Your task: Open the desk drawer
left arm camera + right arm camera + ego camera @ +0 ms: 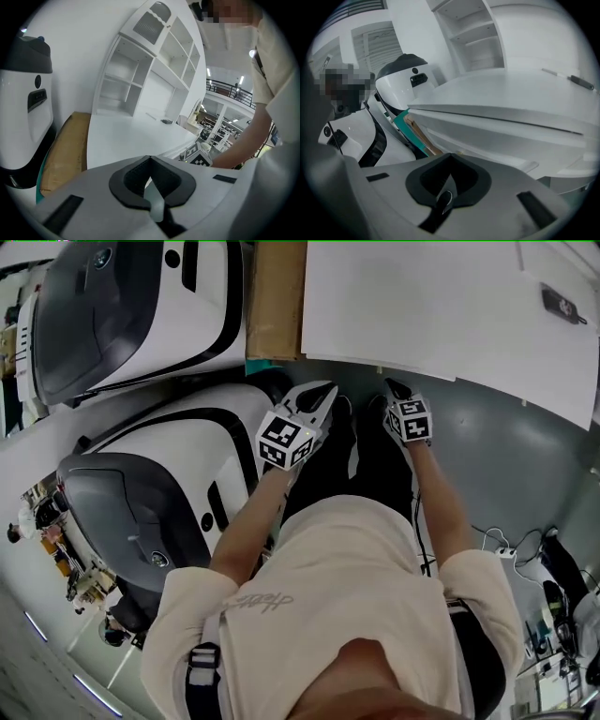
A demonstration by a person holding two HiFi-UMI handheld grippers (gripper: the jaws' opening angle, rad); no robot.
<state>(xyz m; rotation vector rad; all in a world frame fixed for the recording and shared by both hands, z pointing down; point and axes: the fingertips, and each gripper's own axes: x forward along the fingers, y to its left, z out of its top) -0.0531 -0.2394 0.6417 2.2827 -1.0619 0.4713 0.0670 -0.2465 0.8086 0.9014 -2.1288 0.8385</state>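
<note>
You are risking a knock of the left gripper (pixel 319 395) on the white machine (pixel 178 456) at its nine o'clock, and, with both pairs of jaws pressed together and empty, a skid off the drawer (pixel 497 143) rather than a hold. You are reaching both forearms forward and down; the right gripper (pixel 394 390) is aiming at the drawer, tucked under the desk (pixel 422 306) edge at its one o'clock.

left gripper (pixel 317 399): fingers together, empty | right gripper (pixel 397 392): fingers together, empty | both angled down
</note>
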